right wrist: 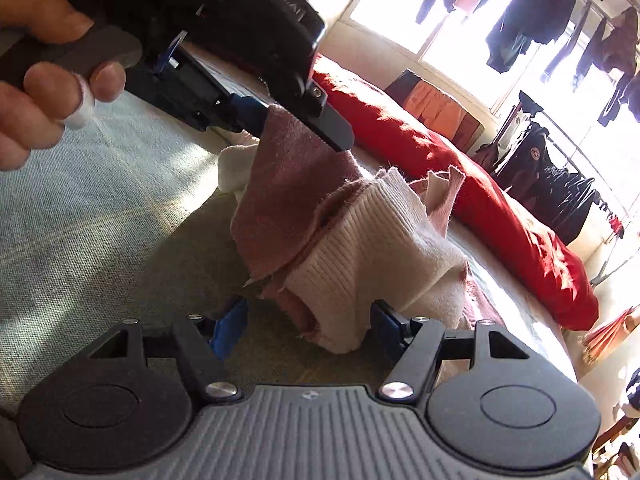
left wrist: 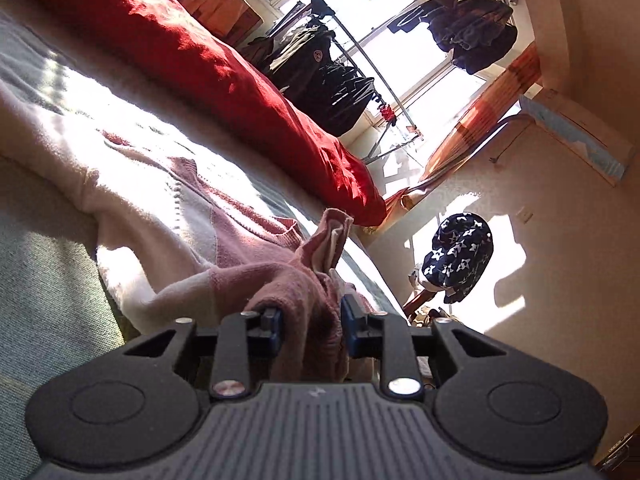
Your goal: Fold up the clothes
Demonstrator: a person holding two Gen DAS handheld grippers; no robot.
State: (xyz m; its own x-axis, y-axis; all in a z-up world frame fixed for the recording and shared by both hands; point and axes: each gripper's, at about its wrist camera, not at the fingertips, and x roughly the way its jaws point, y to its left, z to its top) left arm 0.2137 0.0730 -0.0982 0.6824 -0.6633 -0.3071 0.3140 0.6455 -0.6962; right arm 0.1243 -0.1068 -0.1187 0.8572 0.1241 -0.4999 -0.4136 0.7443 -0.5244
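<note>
A pink-and-cream knit sweater [left wrist: 168,200] lies spread across the grey-green bed cover [left wrist: 44,280]. My left gripper [left wrist: 312,320] is shut on a bunched pink part of it, and a fold of cloth sticks up beyond the pads. In the right wrist view the left gripper [right wrist: 296,128] comes in from the upper left, held by a hand [right wrist: 44,80], lifting the pink cloth [right wrist: 288,196]. A cream ribbed part [right wrist: 380,236] hangs below it, between the wide-apart blue pads [right wrist: 228,330] of my right gripper [right wrist: 306,326], which is open.
A long red quilt [left wrist: 224,80] runs along the far side of the bed. Behind it stands a drying rack with dark clothes [left wrist: 320,68] before bright windows. A navy star-patterned bag [left wrist: 460,260] hangs by the wall. One finger of the hand wears a white bandage [right wrist: 80,112].
</note>
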